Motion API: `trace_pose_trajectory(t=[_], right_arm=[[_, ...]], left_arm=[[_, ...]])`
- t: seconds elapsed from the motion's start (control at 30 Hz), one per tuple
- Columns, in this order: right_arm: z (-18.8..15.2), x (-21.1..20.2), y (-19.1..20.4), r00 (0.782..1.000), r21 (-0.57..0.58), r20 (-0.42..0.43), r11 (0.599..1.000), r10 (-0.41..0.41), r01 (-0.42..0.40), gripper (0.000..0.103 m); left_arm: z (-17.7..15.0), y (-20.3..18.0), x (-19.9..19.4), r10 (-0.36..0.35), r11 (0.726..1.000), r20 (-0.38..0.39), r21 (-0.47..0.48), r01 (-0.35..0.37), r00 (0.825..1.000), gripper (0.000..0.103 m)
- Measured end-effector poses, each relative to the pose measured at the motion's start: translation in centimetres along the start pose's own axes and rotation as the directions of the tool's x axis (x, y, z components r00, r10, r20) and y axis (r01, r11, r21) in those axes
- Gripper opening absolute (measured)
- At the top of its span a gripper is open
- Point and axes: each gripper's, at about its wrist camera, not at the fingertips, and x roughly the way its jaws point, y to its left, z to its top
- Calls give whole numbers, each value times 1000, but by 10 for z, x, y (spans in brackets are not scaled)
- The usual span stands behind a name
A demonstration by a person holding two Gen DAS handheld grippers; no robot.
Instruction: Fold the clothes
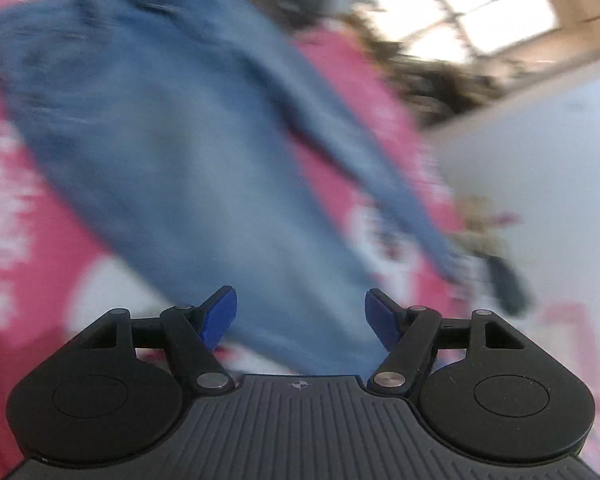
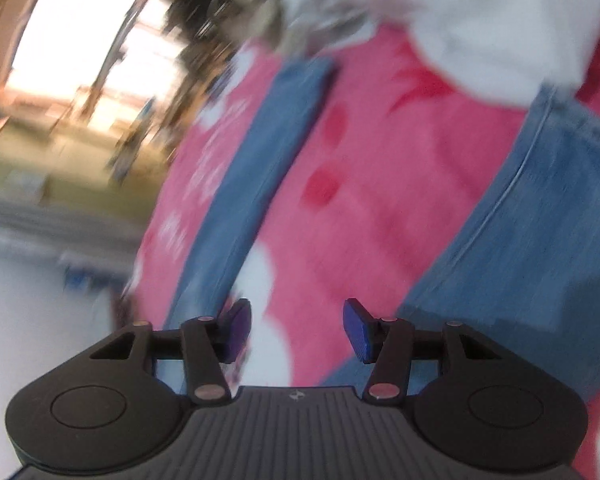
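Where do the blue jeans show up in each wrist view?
Left wrist: the jeans fill the centre, running down between the open left tongs.
Right wrist: one leg left of centre, a wider part at the right edge.
Shared landmark: the pink patterned blanket underneath.

Bright window (blurred); white wall

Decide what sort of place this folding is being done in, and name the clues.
Probably a bedroom at home: blue jeans lie spread on a pink patterned bedspread, a white garment lies beside them, and daylight comes through a window.
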Motion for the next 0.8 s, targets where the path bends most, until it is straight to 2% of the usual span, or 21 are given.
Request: trace_pose_trajectory(t=[0.07, 0.13, 0.27, 0.4, 0.53, 0.7, 0.77, 0.8], right_arm=[[-15, -10, 2, 997, -17, -65, 999, 46, -47, 65], [-31, -22, -6, 993, 8, -100, 998, 65, -64, 68], [-60, -47, -43, 993, 112, -108, 993, 53, -41, 70], [-77, -48, -86, 993, 239, -114, 971, 28, 0, 70], [-79, -29, -111, 994, 320, -99, 947, 50, -16, 71], [-70, -10, -104, 996, 304, -36, 950, 80, -65, 71], [-72, -8, -100, 997, 285, -23, 956, 75, -66, 67], [-74, -9, -99, 997, 273, -20, 960, 70, -62, 61]], left_arm=[[2, 11, 1, 96, 995, 21, -22, -95, 995, 71], [5, 25, 1, 154, 986, 28, -74, -151, 988, 71], [6, 43, -2, 222, 969, 50, -126, -214, 974, 71], [6, 55, -3, 283, 950, 65, -160, -270, 957, 71], [3, 60, -7, 296, 945, 85, -168, -280, 951, 71], [1, 57, -5, 324, 941, 112, -145, -307, 939, 70], [0, 57, -5, 335, 937, 129, -146, -316, 933, 69], [0, 59, -5, 342, 935, 140, -150, -322, 929, 68]])
